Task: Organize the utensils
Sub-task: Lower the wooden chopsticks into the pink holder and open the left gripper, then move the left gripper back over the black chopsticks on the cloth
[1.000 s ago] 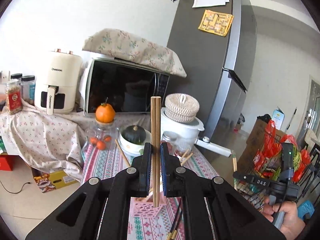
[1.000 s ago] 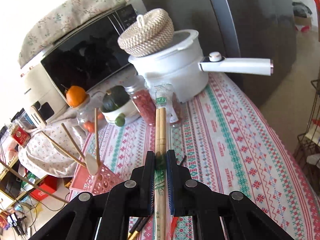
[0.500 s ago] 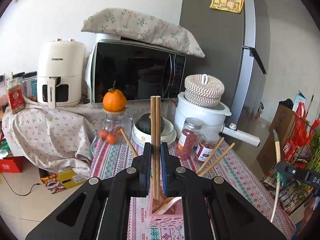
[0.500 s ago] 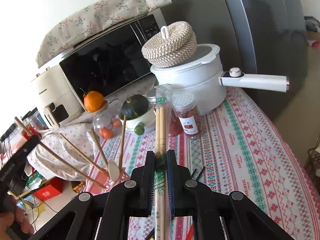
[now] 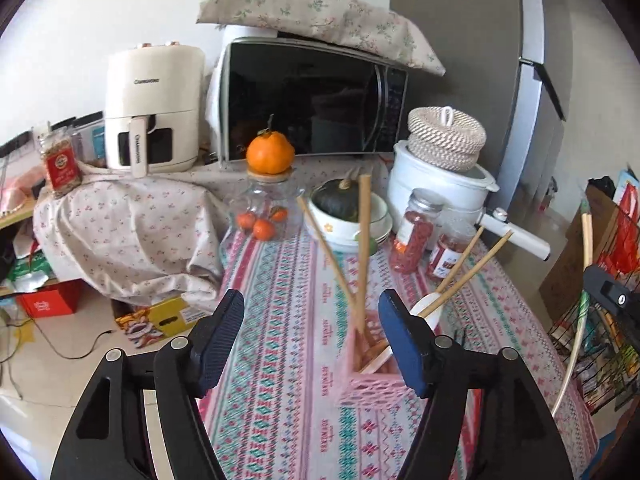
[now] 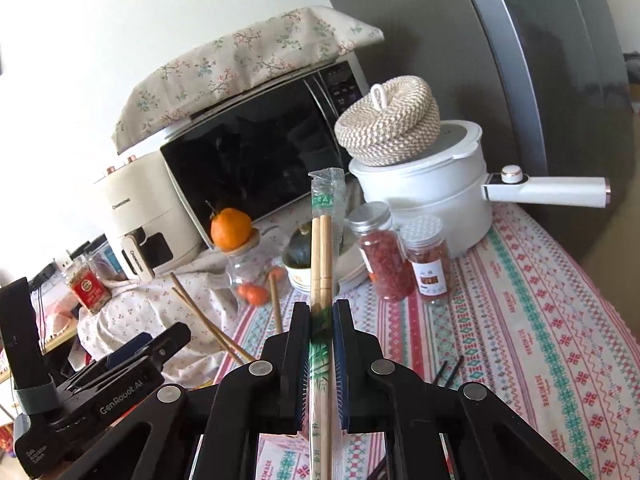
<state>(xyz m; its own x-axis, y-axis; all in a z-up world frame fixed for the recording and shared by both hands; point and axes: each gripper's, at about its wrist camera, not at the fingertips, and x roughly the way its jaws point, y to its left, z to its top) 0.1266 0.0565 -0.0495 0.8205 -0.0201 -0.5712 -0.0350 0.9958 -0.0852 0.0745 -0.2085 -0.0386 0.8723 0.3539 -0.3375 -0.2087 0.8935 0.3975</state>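
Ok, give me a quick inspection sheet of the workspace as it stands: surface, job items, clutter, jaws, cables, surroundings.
Surface: table under a striped patterned cloth.
Job's things: pink basket holds several wooden chopsticks leaning at angles and a white spoon; wrapped chopsticks in the right gripper; dark chopsticks lying on the cloth.
Clutter: two spice jars, glass jar topped by an orange, squash in a bowl, white pot under a woven lid.
Grippers: left gripper jaws wide open, empty; right gripper jaws shut on the wrapped pair.
Cables: thin wire on the floor at left.
Surroundings: microwave, air fryer, fridge.
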